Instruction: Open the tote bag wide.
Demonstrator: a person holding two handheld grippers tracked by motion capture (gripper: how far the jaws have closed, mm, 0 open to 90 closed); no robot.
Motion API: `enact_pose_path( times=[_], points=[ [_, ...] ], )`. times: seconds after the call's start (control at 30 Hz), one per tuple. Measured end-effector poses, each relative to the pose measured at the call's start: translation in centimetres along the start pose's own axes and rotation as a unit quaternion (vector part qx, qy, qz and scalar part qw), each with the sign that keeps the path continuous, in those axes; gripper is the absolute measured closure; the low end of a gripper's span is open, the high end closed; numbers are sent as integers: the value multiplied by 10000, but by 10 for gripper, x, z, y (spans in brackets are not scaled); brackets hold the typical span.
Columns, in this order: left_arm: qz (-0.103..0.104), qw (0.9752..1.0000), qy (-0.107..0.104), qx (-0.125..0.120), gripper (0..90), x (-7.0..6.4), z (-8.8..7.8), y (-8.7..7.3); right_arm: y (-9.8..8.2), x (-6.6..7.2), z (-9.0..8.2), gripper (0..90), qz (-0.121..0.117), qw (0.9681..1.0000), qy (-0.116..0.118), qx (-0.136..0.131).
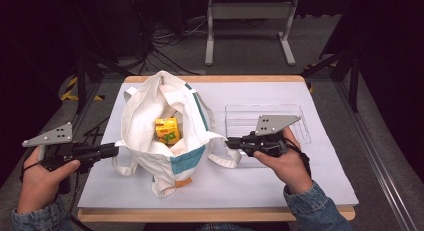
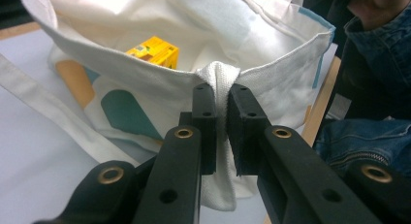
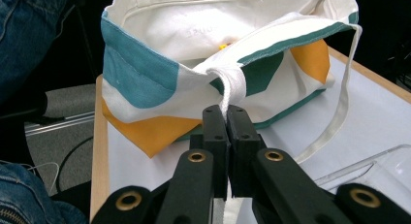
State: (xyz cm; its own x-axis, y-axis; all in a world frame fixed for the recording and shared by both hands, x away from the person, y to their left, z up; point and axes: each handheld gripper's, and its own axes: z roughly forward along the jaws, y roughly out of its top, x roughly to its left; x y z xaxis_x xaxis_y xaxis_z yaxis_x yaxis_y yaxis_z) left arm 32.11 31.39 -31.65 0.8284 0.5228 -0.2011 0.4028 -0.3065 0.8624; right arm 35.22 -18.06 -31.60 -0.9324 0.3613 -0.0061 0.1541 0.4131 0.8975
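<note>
A white cloth tote bag [image 1: 167,131] with teal and orange patches stands open in the middle of the table. A yellow carton [image 1: 167,130] lies inside it, its top also seen over the rim as the carton [image 2: 154,51]. My left gripper [image 1: 116,150] is shut on the bag's left handle strap [image 2: 220,83] where it meets the rim. My right gripper [image 1: 228,143] is shut on the right handle strap [image 3: 231,86], which runs down between its jaws. The two grippers [image 2: 221,95] [image 3: 226,112] hold the bag's mouth apart from opposite sides.
A clear plastic tray [image 1: 295,122] sits to the right of the bag, partly under my right hand. A white sheet [image 1: 100,186] covers the wooden table [image 1: 215,214]. A metal stand [image 1: 248,11] and cables lie on the floor beyond.
</note>
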Motion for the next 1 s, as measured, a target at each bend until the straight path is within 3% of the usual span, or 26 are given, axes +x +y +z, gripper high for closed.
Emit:
enact_pose_path(
  times=[0.47, 0.57, 0.93, 1.0],
  points=[
    [-200, 9993, -98, 315, 829, 9, 7, -7, -14, -1, -6, 880, 78, 9997, -100, 223],
    [-294, 9986, -100, 426, 828, 10, 9, -9, -21, -2, -2, 880, 150, 9993, -87, 336],
    [-341, 9967, -107, 722, 825, 16, 22, -13, -43, -7, 8, 880, 361, 9970, -97, 677],
    [-442, 9959, -133, 776, 826, 17, 23, -15, -49, -7, 11, 880, 365, 9960, -127, 800]
  ],
)
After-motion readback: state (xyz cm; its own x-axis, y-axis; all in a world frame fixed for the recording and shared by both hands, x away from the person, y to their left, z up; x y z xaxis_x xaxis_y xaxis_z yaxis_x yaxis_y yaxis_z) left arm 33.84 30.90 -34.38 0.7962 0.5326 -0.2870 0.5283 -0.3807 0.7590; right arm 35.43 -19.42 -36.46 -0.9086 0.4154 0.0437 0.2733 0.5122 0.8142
